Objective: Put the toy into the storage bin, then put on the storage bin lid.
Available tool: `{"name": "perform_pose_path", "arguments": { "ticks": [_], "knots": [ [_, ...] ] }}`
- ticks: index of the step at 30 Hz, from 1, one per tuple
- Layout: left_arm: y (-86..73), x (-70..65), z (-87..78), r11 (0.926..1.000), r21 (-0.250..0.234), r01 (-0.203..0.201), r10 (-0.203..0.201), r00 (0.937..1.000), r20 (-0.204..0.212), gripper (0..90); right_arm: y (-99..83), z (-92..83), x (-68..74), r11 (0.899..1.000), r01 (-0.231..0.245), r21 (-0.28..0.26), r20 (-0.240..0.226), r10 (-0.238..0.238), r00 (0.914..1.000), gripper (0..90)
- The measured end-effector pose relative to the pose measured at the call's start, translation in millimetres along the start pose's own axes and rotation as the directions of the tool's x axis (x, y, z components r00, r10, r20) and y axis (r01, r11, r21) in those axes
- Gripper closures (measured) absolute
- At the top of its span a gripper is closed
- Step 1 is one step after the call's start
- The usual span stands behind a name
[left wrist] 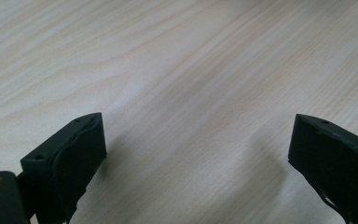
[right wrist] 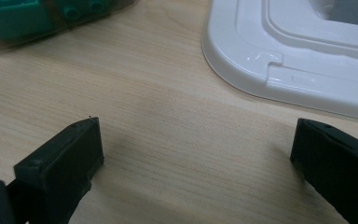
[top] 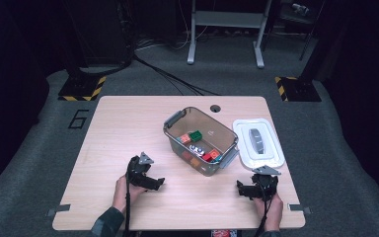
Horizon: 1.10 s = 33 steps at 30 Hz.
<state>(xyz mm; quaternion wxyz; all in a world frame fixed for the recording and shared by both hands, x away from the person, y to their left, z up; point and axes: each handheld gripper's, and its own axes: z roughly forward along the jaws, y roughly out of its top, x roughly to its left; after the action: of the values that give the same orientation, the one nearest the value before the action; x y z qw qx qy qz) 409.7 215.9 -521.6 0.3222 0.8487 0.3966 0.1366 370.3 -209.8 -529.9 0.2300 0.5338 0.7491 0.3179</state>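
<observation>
A clear, grey-tinted plastic bin [top: 201, 139] with grey latch handles at two ends stands open near the middle of the table [top: 123, 123], set at a slant to the table's edges. Inside it lie small toy bricks: a green one [top: 195, 135] toward the far side, an orange one [top: 185, 139] beside it, a red one [top: 208, 156] and another orange one [top: 194, 162] nearer the person, with white and teal pieces among them that are too small to make out further. The bin's white lid [top: 257, 143] lies flat on the table just to the right of the bin, its grey handle facing up — close to the bin's right latch, though I cannot tell whether they touch.

The left tool [top: 150, 183] sits low over bare wood at the near left of the table, held in the person's left hand [top: 123, 191]. In the left gripper view its jaws stand wide apart with nothing but wood grain between them. The bin is up and to the right of it, near but apart.

The right tool [top: 243, 189] is at the near right of the table, in the right hand [top: 271, 207]. Its jaws also stand wide apart and empty. In the right gripper view the lid's rounded corner lies just ahead of the far jaw, and the bin wall with a teal brick [right wrist: 14, 18] behind it shows at the upper left — both close in front, neither touched.
</observation>
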Motion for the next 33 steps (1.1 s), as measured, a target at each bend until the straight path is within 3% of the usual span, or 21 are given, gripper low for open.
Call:
{"name": "perform_pose_path", "arguments": {
  "ticks": [2,4,10,21,23,27,31,33],
  "knots": [
    [-1.5,-0.7,1.1,0.9998,-0.019,-0.001,0.0,0.9999,-0.014,3.8,0.0,0.0,0.0,1.0,0.0,0.0,0.001,0.0,1.0,1.7],
    [-3.8,-0.4,1.2,0.9992,-0.028,-0.027,0.027,0.9995,-0.019,3.4,0.0,0.0,0.1,1.0,0.0,0.0,0.001,0.0,1.0,1.7],
    [-9.6,0.9,3.2,0.9959,-0.088,-0.018,0.017,0.9997,-0.019,1.7,-0.1,0.0,0.0,1.0,0.001,0.0,0.001,-0.001,1.0,1.7],
    [-8.0,-1.2,4.5,0.9967,-0.08,-0.017,0.015,0.9995,-0.027,0.0,0.1,0.0,0.1,1.0,-0.002,0.0,-0.002,0.002,1.0,1.8],
    [-7.9,-1.2,4.6,0.9966,-0.08,-0.016,0.014,0.9995,-0.029,0.0,0.0,-0.2,-0.4,1.0,-0.02,-0.001,0.015,0.02,0.9997,2.0],
    [-7.7,-0.5,4.4,0.997,-0.077,0.013,-0.017,0.9986,-0.05,0.2,0.5,-1.2,-0.9,0.999,-0.039,0.004,0.021,0.039,0.999,3.4],
    [-7.7,-0.4,4.4,0.9969,-0.078,0.013,-0.017,0.9986,-0.051,0.2,4.0,-2.5,-7.4,0.999,-0.034,0.019,0.0,0.034,0.9994,3.1],
    [-7.7,-0.5,4.4,0.9969,-0.077,0.014,-0.018,0.9986,-0.051,0.2,10.0,-6.2,-13.7,0.999,-0.041,0.002,0.014,0.041,0.9991,2.8]
  ]
}}
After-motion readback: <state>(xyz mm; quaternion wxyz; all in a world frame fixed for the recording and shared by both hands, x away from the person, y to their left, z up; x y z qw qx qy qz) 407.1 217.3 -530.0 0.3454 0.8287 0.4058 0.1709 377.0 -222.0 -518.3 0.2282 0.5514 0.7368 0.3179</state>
